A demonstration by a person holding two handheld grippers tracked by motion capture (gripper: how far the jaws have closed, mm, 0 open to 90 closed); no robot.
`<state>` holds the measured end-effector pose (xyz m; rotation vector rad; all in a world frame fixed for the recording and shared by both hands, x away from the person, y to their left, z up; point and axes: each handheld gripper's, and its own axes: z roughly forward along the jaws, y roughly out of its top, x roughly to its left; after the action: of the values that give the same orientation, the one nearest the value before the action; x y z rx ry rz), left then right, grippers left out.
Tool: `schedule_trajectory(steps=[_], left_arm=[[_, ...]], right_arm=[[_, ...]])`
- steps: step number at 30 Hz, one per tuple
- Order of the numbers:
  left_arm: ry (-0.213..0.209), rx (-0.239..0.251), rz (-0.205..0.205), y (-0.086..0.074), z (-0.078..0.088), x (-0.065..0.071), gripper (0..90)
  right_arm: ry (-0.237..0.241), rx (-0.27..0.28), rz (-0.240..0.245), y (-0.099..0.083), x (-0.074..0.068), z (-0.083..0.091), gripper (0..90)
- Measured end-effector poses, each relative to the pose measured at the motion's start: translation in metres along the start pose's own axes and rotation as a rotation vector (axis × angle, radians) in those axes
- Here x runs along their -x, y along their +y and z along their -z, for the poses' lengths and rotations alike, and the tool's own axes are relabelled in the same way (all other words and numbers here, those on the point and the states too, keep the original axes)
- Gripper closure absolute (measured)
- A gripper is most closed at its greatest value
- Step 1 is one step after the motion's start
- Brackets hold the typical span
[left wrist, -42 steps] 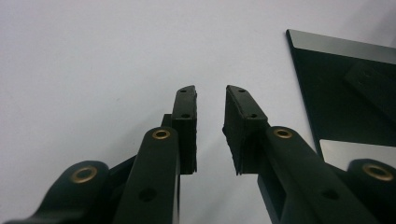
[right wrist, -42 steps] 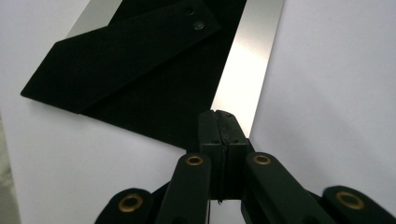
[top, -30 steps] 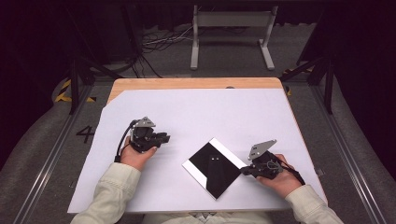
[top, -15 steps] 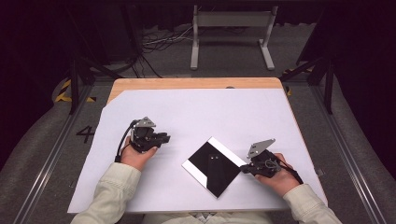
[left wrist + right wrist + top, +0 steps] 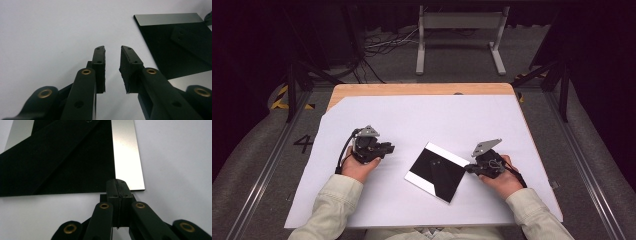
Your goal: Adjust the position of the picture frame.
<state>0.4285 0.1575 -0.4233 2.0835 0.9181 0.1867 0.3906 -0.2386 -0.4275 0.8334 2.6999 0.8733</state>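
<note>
On the white table sheet (image 5: 422,120) a thin mirror-like square plate (image 5: 435,171) lies flat between both hands; right gripper (image 5: 473,169), jaws together, touches its edge; left gripper (image 5: 388,148), jaws apart, is empty; likely stiff, slick, breakable, best pinched by an edge

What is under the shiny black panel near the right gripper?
The black panel lies flat on the white sheet covering the table. The sheet shows all around it; whatever lies directly beneath the panel is covered. The shut right gripper meets its near edge.
</note>
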Motion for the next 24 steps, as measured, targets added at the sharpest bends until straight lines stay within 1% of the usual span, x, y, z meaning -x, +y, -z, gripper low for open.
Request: schedule_trajectory(steps=[8, 13, 18, 24], left_arm=[[0.000, -0.002, -0.002, 0.000, 0.000, 0.000, 74.9], [0.002, 0.000, 0.003, -0.001, 0.002, -0.001, 74.8], [0.003, -0.002, 0.010, -0.001, 0.002, -0.001, 74.8], [0.001, -0.003, 0.008, -0.002, 0.002, 0.000, 74.8]], right_arm=[[-0.016, -0.001, -0.014, 0.020, 0.012, -0.015, 90.0], [-0.017, -0.021, -0.002, 0.037, 0.019, -0.024, 90.0], [-0.025, -0.040, 0.005, 0.050, 0.021, -0.033, 90.0], [-0.023, -0.037, 0.000, 0.061, 0.024, -0.041, 90.0]])
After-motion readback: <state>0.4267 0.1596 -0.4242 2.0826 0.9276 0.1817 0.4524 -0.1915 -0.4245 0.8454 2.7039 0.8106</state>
